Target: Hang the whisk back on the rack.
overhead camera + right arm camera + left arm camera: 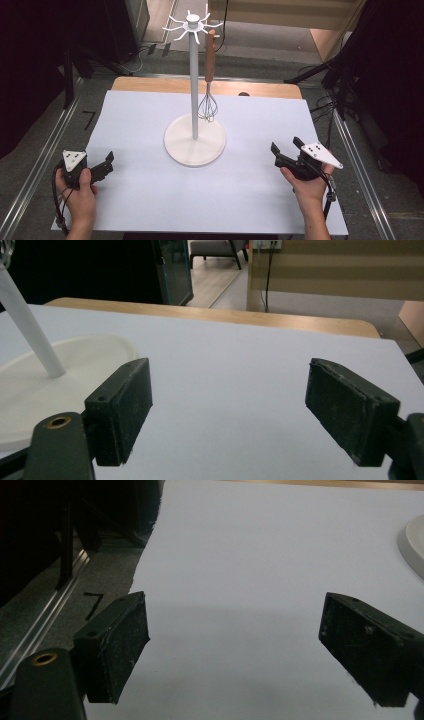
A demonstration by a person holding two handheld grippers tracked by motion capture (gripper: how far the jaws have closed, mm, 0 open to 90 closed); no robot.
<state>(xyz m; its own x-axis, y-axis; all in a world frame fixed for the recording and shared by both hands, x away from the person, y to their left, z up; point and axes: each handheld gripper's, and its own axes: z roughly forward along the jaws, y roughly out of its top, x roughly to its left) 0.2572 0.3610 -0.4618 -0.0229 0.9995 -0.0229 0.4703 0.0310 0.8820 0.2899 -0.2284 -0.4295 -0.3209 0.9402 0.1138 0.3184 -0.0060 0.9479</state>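
A wooden-handled wire whisk (209,85) hangs from the white hook stand (194,90); left gripper (102,166) and right gripper (286,148) gape empty.

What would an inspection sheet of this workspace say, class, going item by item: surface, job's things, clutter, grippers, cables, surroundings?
Surface: white sheet over a wooden table, bare in front.
Job's things: white hook stand upright at centre; whisk with wooden handle hanging from a hook, clear of the base.
Clutter: nothing seen.
Grippers: left gripper and right gripper both open, hand-held, nothing between the jaws.
Cables: one trails from each gripper; more lie on the floor beyond the table.
Surroundings: metal rails on both sides, dark stands, grey floor.
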